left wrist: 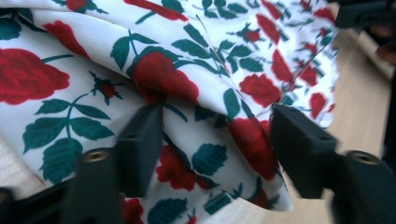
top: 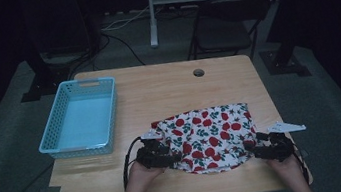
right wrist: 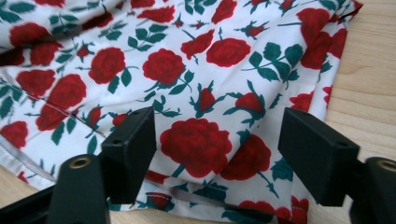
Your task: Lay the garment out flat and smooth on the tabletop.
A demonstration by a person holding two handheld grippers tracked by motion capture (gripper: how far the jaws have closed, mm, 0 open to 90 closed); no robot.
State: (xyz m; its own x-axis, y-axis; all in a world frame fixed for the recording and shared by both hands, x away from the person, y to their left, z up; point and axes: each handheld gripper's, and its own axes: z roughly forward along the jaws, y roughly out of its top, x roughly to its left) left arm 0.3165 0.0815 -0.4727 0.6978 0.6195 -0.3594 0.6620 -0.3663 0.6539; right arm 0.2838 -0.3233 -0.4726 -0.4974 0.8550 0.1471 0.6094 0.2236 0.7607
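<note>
One rose-print cloth [top: 208,138], one basket, two grippers at work on the table [top: 157,90].

L to R: one light-blue mesh basket [top: 79,117] at the table's left side w/ nothing in it; then the left gripper [top: 174,157] at the cloth's left edge, jaws standing apart w/ a raised fold of fabric between them (pads not pressing on it, as far as the left gripper view tells); the single white cloth w/ red roses and green leaves lies rumpled at the near centre-right of the table; the right gripper [top: 254,148] is at its right edge, jaws also parted, straddling the cloth's hem, not clamped. One small round hole [top: 198,72] sits near the table's far edge.
</note>
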